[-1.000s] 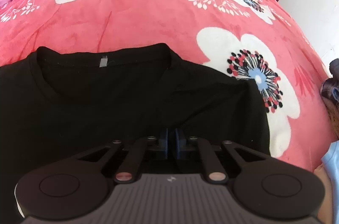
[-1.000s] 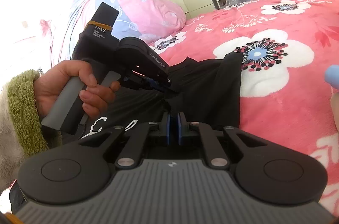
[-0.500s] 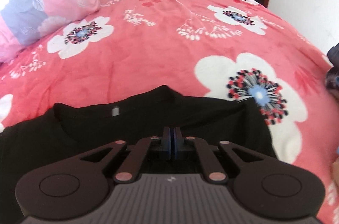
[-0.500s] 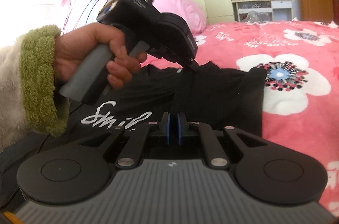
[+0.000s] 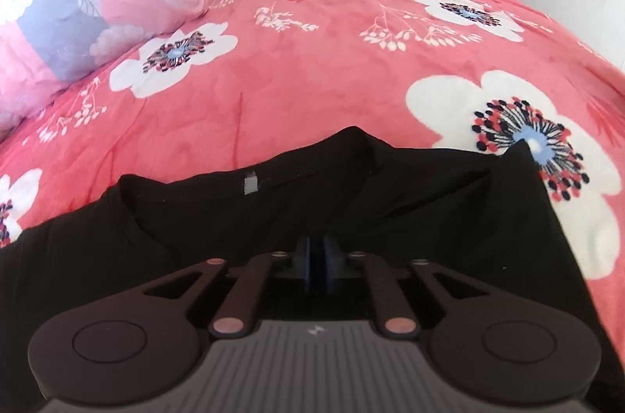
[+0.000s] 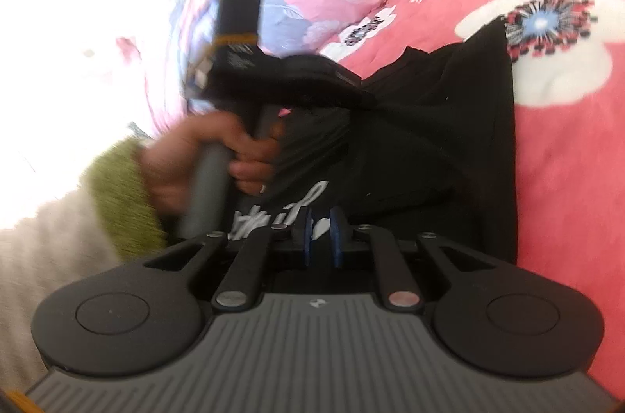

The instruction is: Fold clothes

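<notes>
Two hand-held grippers work over a black T-shirt (image 5: 390,217) lying on the bed's red floral blanket (image 5: 312,81), its collar toward the pillow (image 5: 78,2). The left hand-held gripper (image 5: 318,268) is opening, pads barely parted with dark cloth under them, though whether any is pinched I cannot tell; the right hand-held gripper (image 6: 323,241) is opening too, with a clear gap and nothing between. Light, limp and prone to creasing, the shirt is likely best taken at the folded side edge or shoulder seam.
</notes>
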`<action>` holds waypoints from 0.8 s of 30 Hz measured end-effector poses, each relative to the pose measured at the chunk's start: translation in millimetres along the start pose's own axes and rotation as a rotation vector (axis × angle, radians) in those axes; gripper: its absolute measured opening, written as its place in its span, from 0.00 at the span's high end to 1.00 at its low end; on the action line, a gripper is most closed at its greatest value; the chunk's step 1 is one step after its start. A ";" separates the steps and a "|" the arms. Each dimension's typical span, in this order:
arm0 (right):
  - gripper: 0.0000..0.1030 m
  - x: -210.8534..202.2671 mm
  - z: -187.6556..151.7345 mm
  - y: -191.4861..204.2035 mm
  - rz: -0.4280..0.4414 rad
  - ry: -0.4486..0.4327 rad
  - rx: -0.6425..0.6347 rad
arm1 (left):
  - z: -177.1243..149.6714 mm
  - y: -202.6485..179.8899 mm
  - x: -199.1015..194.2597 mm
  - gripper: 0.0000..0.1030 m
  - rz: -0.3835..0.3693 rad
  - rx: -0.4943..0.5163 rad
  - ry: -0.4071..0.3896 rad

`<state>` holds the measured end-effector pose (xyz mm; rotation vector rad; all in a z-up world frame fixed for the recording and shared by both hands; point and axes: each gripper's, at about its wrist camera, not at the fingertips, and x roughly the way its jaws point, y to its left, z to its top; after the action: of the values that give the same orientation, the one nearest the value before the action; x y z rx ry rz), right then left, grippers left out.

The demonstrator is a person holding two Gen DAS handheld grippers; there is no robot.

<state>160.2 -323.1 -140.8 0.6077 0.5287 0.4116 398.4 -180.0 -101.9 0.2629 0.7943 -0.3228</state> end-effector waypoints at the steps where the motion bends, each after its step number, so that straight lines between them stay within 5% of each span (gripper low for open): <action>1: 0.88 -5.3 -0.8 -0.5 0.004 -0.013 0.007 | -0.3 1.3 -4.6 0.72 -0.003 0.000 -0.014; 2: 0.86 -12.2 -0.1 0.3 -0.011 -0.032 -0.002 | -0.7 2.5 -9.2 0.60 -0.006 -0.001 -0.028; 7: 0.83 -45.6 14.4 8.0 -0.161 -0.138 -0.106 | -11.7 -3.8 -60.8 0.56 -0.077 0.079 -0.141; 12: 0.81 -42.3 13.8 9.7 -0.292 -0.070 -0.207 | -61.3 -51.4 -108.7 0.55 -0.294 0.484 -0.199; 15: 0.80 -35.2 10.2 9.5 -0.323 -0.025 -0.237 | -95.8 -82.7 -105.2 0.57 -0.274 0.688 -0.192; 18: 0.81 -26.8 5.8 7.5 -0.362 0.016 -0.267 | -111.4 -94.4 -90.8 0.63 -0.228 0.732 -0.184; 22: 0.93 -23.2 2.5 4.4 -0.430 0.031 -0.308 | -105.7 -94.9 -86.2 0.94 -0.221 0.670 -0.184; 24: 0.95 -25.2 2.3 3.8 -0.431 0.034 -0.317 | -104.6 -94.7 -86.9 0.97 -0.219 0.671 -0.180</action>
<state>140.9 -334.0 -128.1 0.1718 0.5956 0.0918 237.2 -214.6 -119.0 0.7667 0.5151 -0.8086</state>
